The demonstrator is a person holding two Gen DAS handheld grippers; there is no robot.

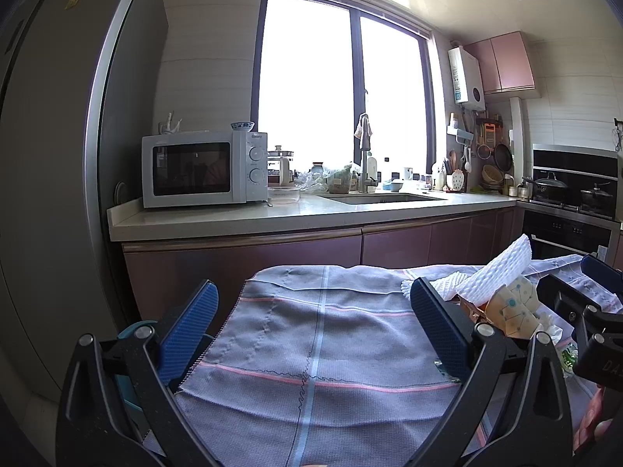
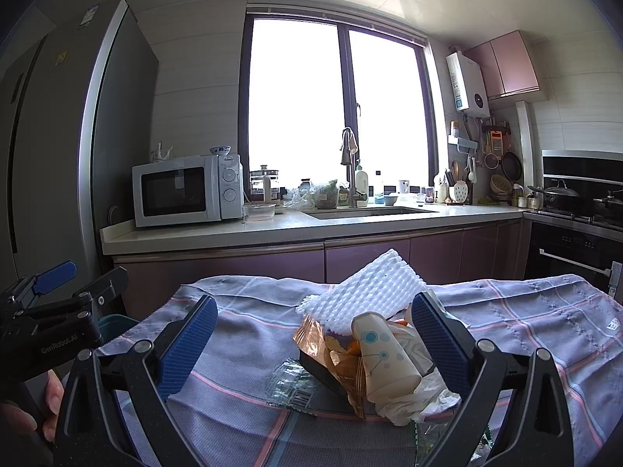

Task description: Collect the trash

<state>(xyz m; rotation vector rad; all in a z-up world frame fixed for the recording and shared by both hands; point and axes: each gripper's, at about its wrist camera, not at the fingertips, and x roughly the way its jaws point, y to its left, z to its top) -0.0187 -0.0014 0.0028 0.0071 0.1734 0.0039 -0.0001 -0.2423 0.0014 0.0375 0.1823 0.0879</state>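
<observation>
A large two-pane window [image 2: 338,113] glares white above a pale countertop [image 2: 272,229] with mauve cabinet doors [image 2: 366,257] beneath. A white microwave [image 2: 187,190] stands at the countertop's left end, beside a tall grey refrigerator [image 2: 58,148]. A sink [image 2: 370,212] with a tall faucet [image 2: 350,171] lies under the window. On the right wall hang a white water heater [image 2: 467,81] and pink upper cabinets [image 2: 506,64]; a stove [image 2: 584,210] with pans fills the right corner. The ceiling is tiled white.
</observation>
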